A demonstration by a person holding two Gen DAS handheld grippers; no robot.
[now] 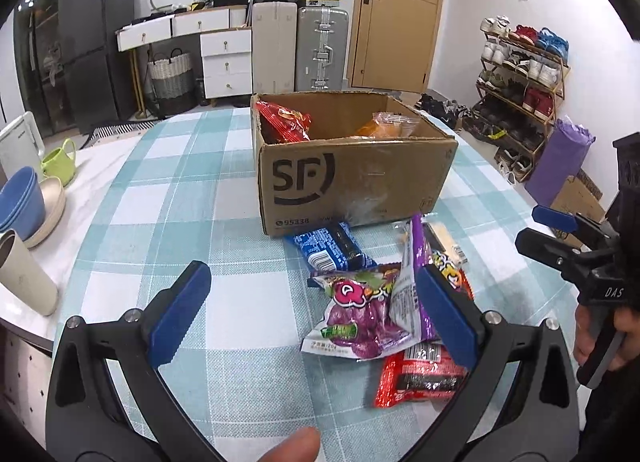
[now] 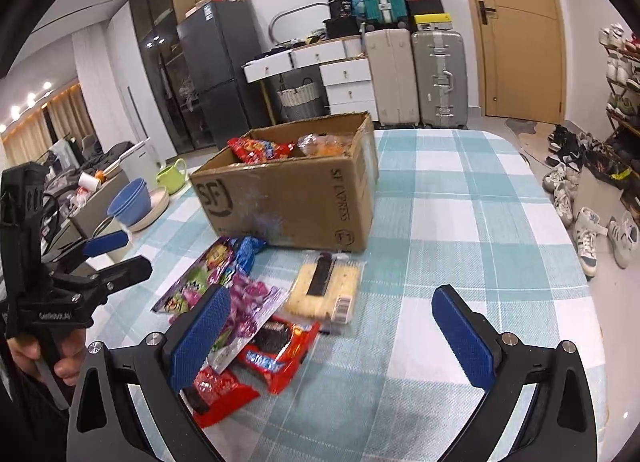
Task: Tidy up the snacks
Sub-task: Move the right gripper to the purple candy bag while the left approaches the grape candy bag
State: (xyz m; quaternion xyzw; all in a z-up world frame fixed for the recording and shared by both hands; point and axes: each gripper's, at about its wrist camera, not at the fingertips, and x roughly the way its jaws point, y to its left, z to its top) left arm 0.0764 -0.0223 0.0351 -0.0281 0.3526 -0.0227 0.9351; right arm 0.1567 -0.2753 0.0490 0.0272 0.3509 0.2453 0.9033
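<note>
1. Nearest the lens in the left wrist view, a fingertip (image 1: pixel 294 444) is seen at six o'clock, and above it the left gripper (image 1: pixel 312 314) is held wide apart with nothing between its blue pads.
2. Left of it, at nine o'clock, a beige cup (image 1: pixel 24 274), stacked bowls (image 1: pixel 28 201) and a green watering can (image 1: pixel 60 161) are parked on the table edge, well apart from the action.
3. At twelve o'clock the cardboard box (image 1: pixel 352 177) is set on the checked tablecloth (image 1: pixel 160 221); a red packet (image 1: pixel 286 123) and an orange packet (image 1: pixel 388 125) are already lodged inside. So a start has been made, it is judged.
4. In front of the box, from four to five o'clock, the loose pile is found: blue biscuit pack (image 1: pixel 330 250), purple grape candy bag (image 1: pixel 356 314), red wrapper (image 1: pixel 420 376), overlapping one another.
5. In the right wrist view the yellow cracker pack (image 2: pixel 324 294) is seen lying just beside that pile, and another red snack pack (image 2: pixel 280 354) near it.
6. The right gripper (image 2: pixel 332 334) is spread open and empty too, hovering over the table near the pile.
7. Most of the work is reckoned to be left: five or more packets are not yet boxed.
</note>
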